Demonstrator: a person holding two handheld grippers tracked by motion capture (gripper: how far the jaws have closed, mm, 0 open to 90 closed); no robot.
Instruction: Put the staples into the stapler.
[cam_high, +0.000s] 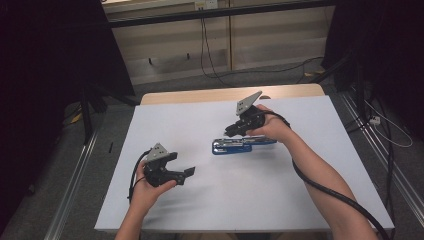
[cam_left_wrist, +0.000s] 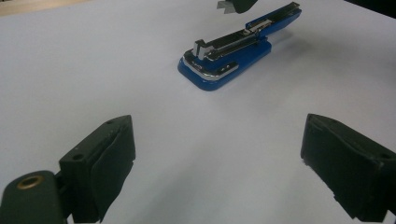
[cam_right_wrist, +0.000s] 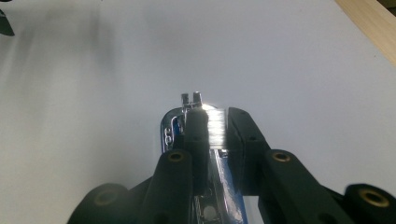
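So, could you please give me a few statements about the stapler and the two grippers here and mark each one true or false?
1. The blue stapler lies on the white table. True.
2. The left gripper is shut on the stapler. False: it is open, with nothing between its jaws, and the stapler lies well ahead of it.
3. The right gripper has its jaws closed on the stapler's shiny metal part. True.
4. The stapler is red. False: its body is blue with chrome metal parts.
5. A person's hand holds the left gripper. True.
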